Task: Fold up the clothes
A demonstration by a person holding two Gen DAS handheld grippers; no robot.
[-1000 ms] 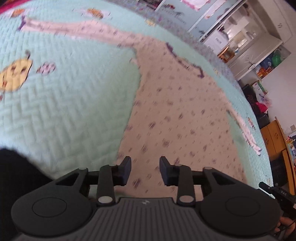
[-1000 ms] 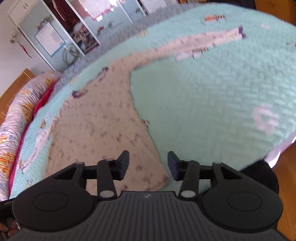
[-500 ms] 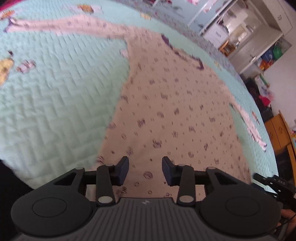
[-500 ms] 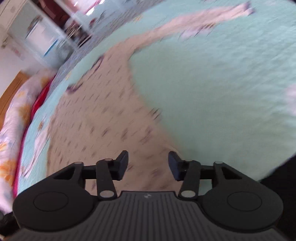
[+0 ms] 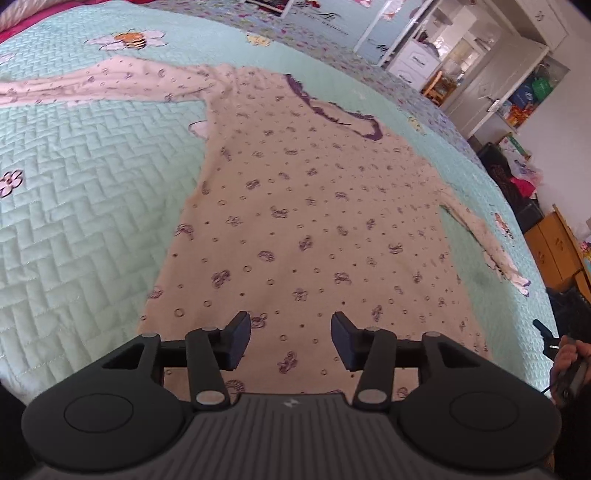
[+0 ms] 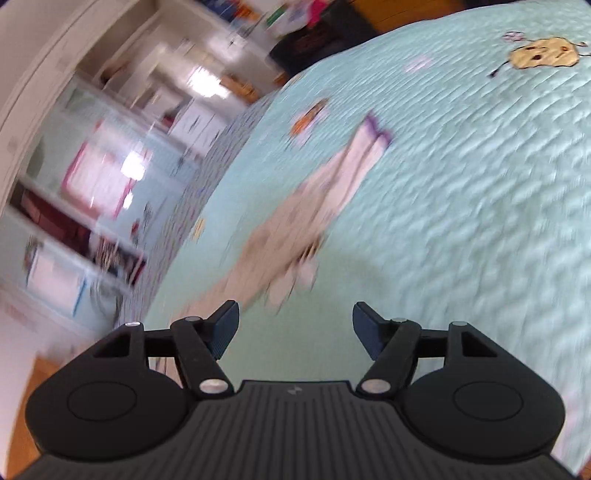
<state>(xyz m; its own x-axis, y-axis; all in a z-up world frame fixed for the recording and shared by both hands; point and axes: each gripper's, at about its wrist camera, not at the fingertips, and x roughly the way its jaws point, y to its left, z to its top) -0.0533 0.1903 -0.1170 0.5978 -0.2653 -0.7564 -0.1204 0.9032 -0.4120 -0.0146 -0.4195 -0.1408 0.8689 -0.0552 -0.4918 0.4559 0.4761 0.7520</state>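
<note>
left gripper (image 5: 290, 341): jaws apart, empty, over hem of shirt (image 5: 314, 221) | shirt: flat on quilt (image 5: 81, 206), sleeves spread toward both side edges, collar at far edge | right gripper (image 6: 293, 330): jaws apart, empty | right wrist view: blurred, shows only one sleeve (image 6: 314, 206); shirt body seen in left view only

Hardly any writing can be made out. A small pale logo mark (image 5: 291, 403) sits on the ribbed top of the left gripper (image 5: 290, 341), and the same mark (image 6: 294, 390) on the right gripper (image 6: 294, 332). Dark lettering (image 5: 317, 29) runs along the blue panel beyond the far edge of the bed, too small to read.
</note>
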